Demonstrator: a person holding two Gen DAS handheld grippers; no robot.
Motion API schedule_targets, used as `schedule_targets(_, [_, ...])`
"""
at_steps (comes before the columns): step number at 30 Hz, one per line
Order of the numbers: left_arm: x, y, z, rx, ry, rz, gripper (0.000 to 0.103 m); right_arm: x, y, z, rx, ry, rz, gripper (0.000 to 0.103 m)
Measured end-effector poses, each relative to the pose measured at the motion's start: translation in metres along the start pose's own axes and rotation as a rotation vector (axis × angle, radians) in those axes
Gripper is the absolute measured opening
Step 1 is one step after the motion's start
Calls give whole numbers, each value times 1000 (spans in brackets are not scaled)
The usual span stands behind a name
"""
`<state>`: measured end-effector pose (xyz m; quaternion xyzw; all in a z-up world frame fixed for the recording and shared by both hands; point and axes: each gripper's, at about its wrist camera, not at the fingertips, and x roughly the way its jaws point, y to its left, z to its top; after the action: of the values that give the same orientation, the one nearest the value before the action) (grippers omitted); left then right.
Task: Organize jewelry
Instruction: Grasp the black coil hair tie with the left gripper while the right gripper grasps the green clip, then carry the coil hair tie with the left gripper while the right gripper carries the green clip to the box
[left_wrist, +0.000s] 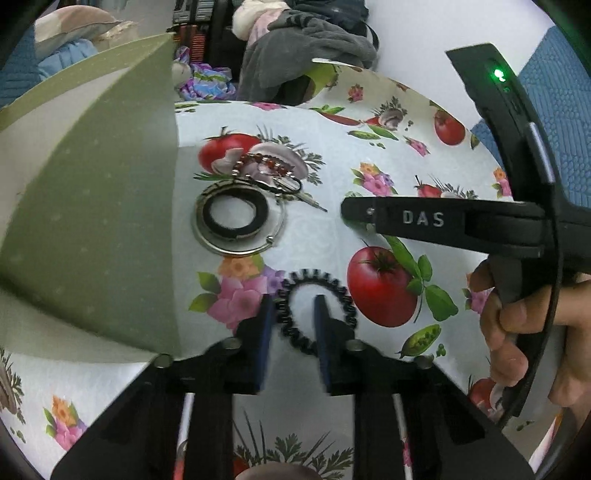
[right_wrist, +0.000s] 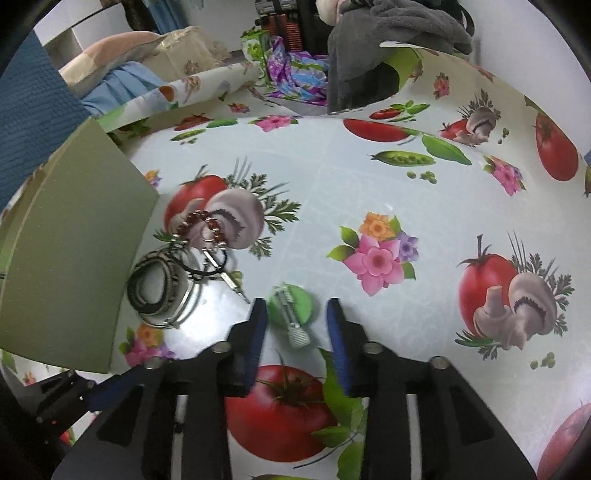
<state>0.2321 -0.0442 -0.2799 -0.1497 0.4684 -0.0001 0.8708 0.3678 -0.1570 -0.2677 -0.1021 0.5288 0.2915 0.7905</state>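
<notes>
A black spiral hair tie (left_wrist: 334, 286) lies on the patterned tablecloth. My left gripper (left_wrist: 293, 308) is open with one finger inside its ring and one outside, around its left side. A heap of jewelry lies further back: a silver bangle (left_wrist: 236, 245) with a black band (left_wrist: 236, 214) inside it and a red beaded bracelet (left_wrist: 264, 162). The heap also shows in the right wrist view (right_wrist: 166, 291). My right gripper (right_wrist: 295, 315) is open around a green clip with a metal spring (right_wrist: 293, 314). The right gripper also shows in the left wrist view (left_wrist: 406, 218).
A green box (left_wrist: 96, 206) stands open at the left, next to the heap; it also shows in the right wrist view (right_wrist: 74, 258). Clothes and a grey towel (left_wrist: 306, 48) are piled beyond the table's far edge. The flowered tablecloth (right_wrist: 369, 184) stretches right.
</notes>
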Motion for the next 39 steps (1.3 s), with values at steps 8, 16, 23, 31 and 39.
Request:
schedule_targets(8, [6, -7, 3, 25, 3, -27, 8, 2, 3, -2, -35, -15, -68, 22])
schedule_targets(16, [3, -8, 6, 17, 66, -77, 8, -7, -4, -9, 37, 9, -94, 22])
schedule_targets(23, [-13, -13, 6, 44, 74, -125, 8, -47, -1, -22, 92, -25, -140, 22])
schedule_targets(31, [-39, -14, 7, 31, 31, -154, 8, -89, 6, -53, 183, -61, -154, 22])
schedule_targets(39, [-77, -5, 18, 28, -21, -162, 8, -128, 15, -64, 200, -117, -189, 22])
